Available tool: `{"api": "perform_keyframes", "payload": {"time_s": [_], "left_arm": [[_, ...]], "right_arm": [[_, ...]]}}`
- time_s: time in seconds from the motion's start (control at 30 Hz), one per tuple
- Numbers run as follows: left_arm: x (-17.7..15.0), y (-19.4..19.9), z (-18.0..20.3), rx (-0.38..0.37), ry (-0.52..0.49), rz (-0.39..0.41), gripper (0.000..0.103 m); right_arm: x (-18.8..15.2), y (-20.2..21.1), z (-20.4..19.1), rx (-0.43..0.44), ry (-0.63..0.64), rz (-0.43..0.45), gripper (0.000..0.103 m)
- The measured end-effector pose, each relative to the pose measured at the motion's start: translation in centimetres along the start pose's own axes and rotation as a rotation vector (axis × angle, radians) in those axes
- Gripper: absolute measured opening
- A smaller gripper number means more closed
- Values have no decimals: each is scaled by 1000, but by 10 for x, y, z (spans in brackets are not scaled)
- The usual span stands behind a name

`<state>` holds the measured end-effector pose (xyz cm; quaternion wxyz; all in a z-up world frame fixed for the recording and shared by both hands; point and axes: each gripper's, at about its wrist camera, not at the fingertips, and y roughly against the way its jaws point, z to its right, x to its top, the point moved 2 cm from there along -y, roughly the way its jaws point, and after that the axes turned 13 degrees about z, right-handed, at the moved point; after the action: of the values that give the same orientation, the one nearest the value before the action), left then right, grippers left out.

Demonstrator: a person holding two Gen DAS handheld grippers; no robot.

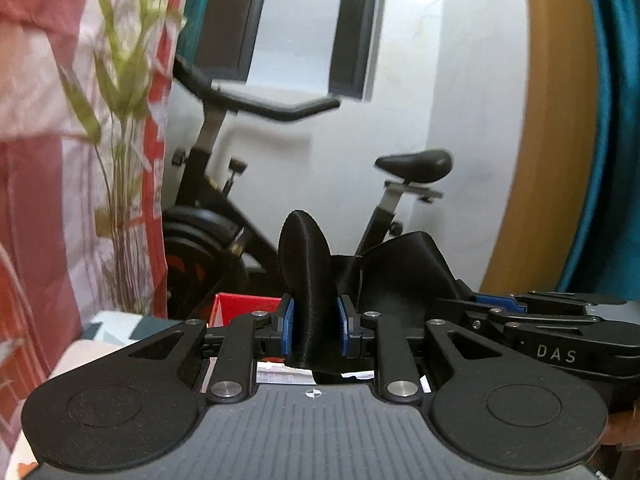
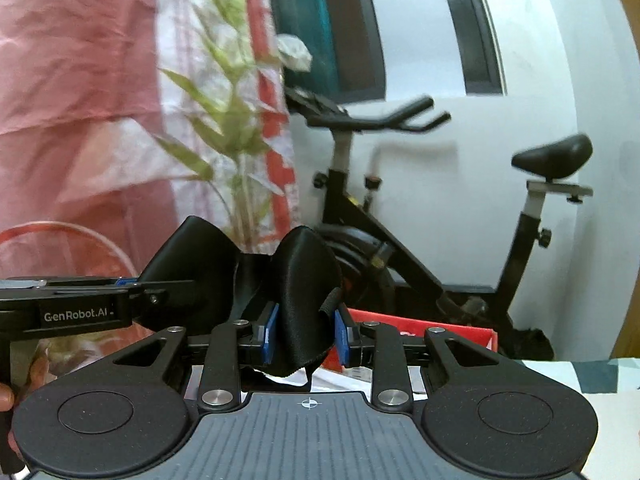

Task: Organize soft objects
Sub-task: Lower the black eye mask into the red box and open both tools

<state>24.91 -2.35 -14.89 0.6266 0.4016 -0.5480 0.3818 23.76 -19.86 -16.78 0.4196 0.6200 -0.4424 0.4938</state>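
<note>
While lifted, black satin eye mask (image 1: 308, 280) bunched, glossy; left gripper (image 1: 314, 330) and right gripper (image 2: 304, 336) each clamp one end.

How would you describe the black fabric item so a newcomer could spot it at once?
Start at the exercise bike against the white wall, then look nearer the camera. A black satin cloth hangs in the air between the left gripper and right gripper, each pinching one bunched end. It is the only shiny, all-black soft thing, unlike the patterned curtain.

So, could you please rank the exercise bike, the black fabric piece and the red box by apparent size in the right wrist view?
1. exercise bike
2. black fabric piece, though its nearness to the camera inflates it
3. red box, mostly hidden
</note>
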Motion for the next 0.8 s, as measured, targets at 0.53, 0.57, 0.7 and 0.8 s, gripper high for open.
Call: {"api": "perform_keyframes", "payload": {"time_s": [0.53,0.57,0.7,0.8], "left_arm": [[-62,-124,-31,5,30,-335,38],[-64,-125,-32,12,21,-340,42],[-65,-126,-40,38,3,-339,50],[-62,-125,-41,62,-19,-332,53]], "right_arm": [[-71,-107,65,-188,-185,-394,26],[-74,-109,66,-195,-189,-410,26],[-80,-118,68,-212,-188,-453,27],[-82,-121,70,-239,-190,-475,27]]}}
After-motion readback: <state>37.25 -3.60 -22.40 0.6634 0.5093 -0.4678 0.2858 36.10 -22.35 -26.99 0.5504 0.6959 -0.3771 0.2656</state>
